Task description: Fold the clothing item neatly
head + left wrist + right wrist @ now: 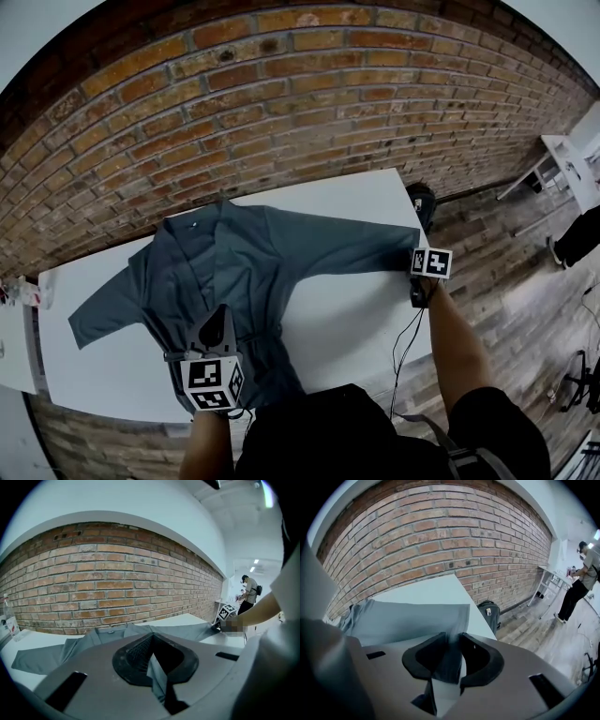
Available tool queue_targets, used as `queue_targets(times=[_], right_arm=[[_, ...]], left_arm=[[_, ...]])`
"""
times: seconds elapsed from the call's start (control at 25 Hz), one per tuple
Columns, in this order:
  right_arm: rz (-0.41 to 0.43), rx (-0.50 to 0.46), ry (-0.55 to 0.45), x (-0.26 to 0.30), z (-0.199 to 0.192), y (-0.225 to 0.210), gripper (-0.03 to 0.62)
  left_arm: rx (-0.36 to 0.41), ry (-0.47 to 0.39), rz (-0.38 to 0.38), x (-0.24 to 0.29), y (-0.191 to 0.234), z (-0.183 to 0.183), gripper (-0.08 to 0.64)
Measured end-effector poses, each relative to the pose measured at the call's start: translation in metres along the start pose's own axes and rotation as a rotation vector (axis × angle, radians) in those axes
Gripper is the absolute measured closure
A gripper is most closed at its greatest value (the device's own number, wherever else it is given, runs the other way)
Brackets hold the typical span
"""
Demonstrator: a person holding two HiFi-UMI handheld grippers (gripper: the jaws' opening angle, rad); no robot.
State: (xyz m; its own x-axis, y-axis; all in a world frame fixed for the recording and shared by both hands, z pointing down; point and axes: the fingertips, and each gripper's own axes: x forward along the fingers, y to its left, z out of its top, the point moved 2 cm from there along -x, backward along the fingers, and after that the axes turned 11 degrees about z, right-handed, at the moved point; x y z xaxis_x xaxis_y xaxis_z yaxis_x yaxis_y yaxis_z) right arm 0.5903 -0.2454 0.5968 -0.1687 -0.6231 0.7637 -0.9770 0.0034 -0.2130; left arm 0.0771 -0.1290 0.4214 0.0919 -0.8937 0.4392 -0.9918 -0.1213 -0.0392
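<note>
On the white table (347, 323) by the brick wall (281, 84), your left claw (222, 317) clamps the front of the grey robe (246, 248); your right claw (418, 249) stands apart around its sleeve cuff (405, 246).

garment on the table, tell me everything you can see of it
The garment is a slate-grey, thin woven robe-like top, collar toward the brick wall, lying flat on the white table with both sleeves spread. The left tool is shut on its lower front; one cuff sits between the parted jaws of the right tool.
</note>
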Motion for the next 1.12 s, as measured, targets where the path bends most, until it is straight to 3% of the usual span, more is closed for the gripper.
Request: queue_targets(times=[0.2,0.4,0.52,0.88,1.12], right_arm=[[0.055,-0.042,0.042,0.003,0.002,0.006,0.537],[0.024,-0.146,-0.013,0.003,0.004,0.009,0.569],[0.055,-0.171,-0.032,0.002,0.005,0.02,0.57],[0.146,-0.23,-0.239,-0.037,0.046,0.097,0.571],[0.23,-0.281,-0.361,-0.069,0.088,0.183,0.571]], left_arm=[[-0.016,0.0,0.019,0.003,-0.006,-0.001,0.561],[-0.008,-0.006,0.017,0.0,-0.015,0.001,0.561],[-0.014,-0.013,0.014,-0.005,-0.017,0.002,0.561],[-0.02,-0.033,0.012,-0.02,0.014,-0.003,0.561],[-0.064,-0.025,0.017,-0.03,0.052,-0.016,0.561]])
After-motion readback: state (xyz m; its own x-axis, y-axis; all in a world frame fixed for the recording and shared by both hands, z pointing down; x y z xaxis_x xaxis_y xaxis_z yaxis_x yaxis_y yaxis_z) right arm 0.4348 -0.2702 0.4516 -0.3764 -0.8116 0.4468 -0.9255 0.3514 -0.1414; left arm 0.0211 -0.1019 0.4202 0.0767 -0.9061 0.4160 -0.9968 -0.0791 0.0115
